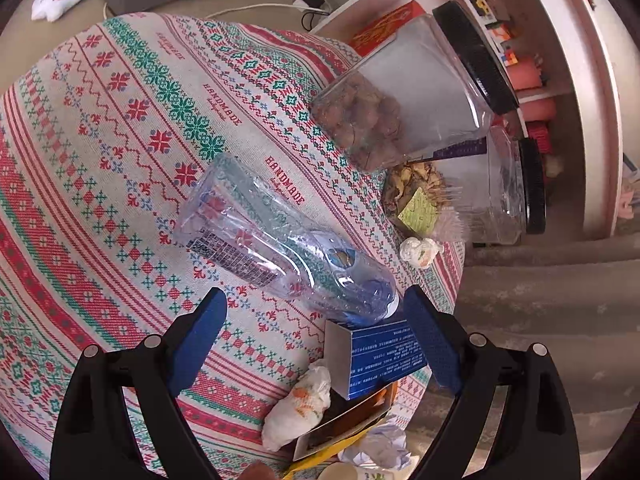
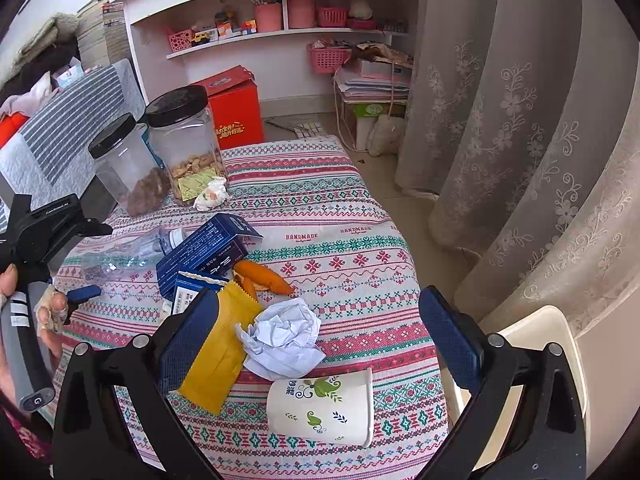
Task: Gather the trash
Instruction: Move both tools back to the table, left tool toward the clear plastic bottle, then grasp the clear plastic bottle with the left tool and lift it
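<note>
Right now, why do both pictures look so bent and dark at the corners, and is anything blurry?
Left wrist view: fisheye lens bows the tablecloth into a dome, corners black; plastic bottle sharp with soft glare. Right wrist view: curtain curves, daylight even, paper cup crisp; no real blur.

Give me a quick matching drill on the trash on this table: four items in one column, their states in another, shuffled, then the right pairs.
Items:
1. plastic bottle
2. paper cup
3. white paper
4. blue box

States:
A. crumpled into a ball
B. lying on its side, green leaf print showing
C. clear, crushed, lying on its side ahead of the open left gripper
D. end flap open, beside the orange peel

Pairs: 1-C, 2-B, 3-A, 4-D
</note>
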{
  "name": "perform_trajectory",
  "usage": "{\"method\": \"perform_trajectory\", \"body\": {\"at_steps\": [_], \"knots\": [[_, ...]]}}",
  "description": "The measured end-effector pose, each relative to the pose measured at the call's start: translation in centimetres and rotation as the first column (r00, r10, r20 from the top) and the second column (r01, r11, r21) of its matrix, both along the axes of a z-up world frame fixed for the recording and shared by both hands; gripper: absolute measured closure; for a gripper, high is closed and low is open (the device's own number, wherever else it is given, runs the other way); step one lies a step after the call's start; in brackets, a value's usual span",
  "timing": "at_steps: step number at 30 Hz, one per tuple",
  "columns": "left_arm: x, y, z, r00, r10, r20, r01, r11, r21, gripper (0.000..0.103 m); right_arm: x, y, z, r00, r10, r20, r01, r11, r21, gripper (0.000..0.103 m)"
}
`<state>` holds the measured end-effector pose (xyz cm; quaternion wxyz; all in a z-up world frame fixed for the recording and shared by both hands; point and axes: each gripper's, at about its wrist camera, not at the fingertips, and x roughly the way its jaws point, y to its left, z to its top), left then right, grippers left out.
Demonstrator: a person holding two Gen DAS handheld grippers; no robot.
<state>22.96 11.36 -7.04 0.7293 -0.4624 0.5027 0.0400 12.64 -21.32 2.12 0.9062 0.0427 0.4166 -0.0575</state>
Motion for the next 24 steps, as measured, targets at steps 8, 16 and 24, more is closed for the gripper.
{"method": "perform_trajectory", "body": {"at_steps": [8,16,24], "knots": [[1.4,-0.5,-4.2,0.991,0.117,-0.071,-0.127,0.979,-0.159,0.03,0.7,-0.8,-1.1,0.999,-0.014,-0.05,0.016,0.999,0.032,0.007],[1.4,0.4,-2.1,0.997,0.072,0.029,-0.069,0.992,-0.103,0.054,0.9,-1.0,-1.4,0.998,-0.019,-0.066,0.023,0.998,0.054,0.007],[-3.3,0.1,5.9,0.985,-0.083,0.154,0.051,0.978,0.201,0.056,2.9,-1.4,-1.6,0.994,0.02,-0.105,-0.005,0.989,0.145,0.007]]}}
